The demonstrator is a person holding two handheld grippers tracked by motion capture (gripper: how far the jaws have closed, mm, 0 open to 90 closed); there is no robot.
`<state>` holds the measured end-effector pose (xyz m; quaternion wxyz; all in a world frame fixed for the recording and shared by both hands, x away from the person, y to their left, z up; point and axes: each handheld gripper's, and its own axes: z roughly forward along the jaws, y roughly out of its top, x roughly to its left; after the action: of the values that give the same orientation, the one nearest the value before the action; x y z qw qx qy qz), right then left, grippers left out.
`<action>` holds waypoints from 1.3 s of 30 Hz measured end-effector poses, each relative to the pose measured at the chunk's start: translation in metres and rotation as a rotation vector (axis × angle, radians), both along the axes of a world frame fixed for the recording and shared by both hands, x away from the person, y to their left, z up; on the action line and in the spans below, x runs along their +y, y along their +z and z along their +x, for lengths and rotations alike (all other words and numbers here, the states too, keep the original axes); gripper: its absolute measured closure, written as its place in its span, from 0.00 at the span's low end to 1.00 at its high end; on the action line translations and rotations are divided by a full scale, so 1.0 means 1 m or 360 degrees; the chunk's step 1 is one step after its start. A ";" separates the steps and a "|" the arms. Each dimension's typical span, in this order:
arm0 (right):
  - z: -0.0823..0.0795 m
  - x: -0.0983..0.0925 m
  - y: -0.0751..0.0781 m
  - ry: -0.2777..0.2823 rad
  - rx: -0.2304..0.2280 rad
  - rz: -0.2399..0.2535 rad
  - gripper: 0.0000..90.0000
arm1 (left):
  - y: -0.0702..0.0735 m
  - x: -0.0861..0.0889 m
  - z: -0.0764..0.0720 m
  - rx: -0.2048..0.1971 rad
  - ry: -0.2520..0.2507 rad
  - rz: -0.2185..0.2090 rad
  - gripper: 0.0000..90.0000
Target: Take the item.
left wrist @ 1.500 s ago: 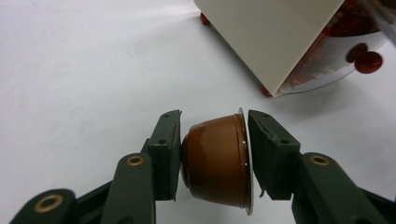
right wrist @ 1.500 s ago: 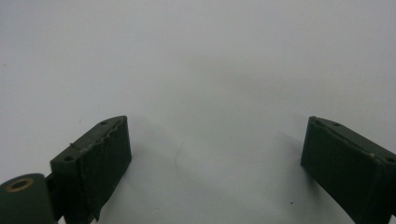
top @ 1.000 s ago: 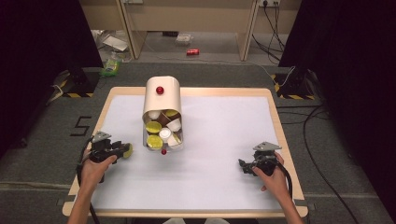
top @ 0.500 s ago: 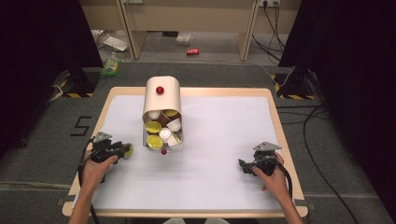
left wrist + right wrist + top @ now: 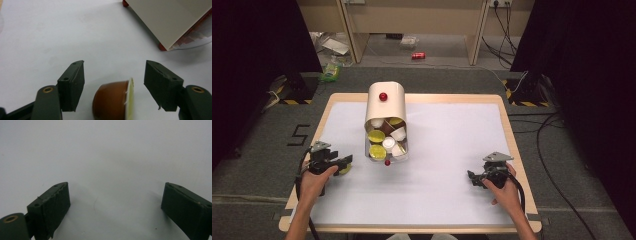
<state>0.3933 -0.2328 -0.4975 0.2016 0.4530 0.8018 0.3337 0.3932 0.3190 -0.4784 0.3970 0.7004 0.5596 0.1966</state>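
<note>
Left hand-held gripper (image 5: 113, 82): sitting lower left of the high view, jaws standing apart — released.
Brown capsule (image 5: 112, 101): lying on its side between those jaws, touching neither.
Right hand-held gripper (image 5: 115, 205): resting lower right, jaws spread over bare counter (image 5: 452, 130).
Capsule dispenser (image 5: 385, 122): lying upper centre — capsules showing inside.

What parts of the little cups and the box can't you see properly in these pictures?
- Brown cup: its bottom is cut off by the left gripper view's lower edge.
- Box: the white cover hides how far back the cups go, high view.
- Box corner: cut off by the top and right edges, left gripper view.
- Cup labels: too small, high view.
</note>
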 end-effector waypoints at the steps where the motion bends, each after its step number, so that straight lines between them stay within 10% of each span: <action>1: 0.000 0.000 0.000 0.0005 -0.0002 -0.0002 0.10 | 0.001 0.000 0.000 0.0000 -0.0004 -0.0002 0.35; 39: 0.000 0.000 0.000 0.0001 -0.0002 -0.0002 0.10 | 0.031 -0.015 -0.035 -0.0113 -0.0060 -0.0008 0.19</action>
<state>0.3932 -0.2329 -0.4975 0.2024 0.4523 0.8020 0.3336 0.3586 0.3036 -0.4471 0.4220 0.7024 0.5324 0.2123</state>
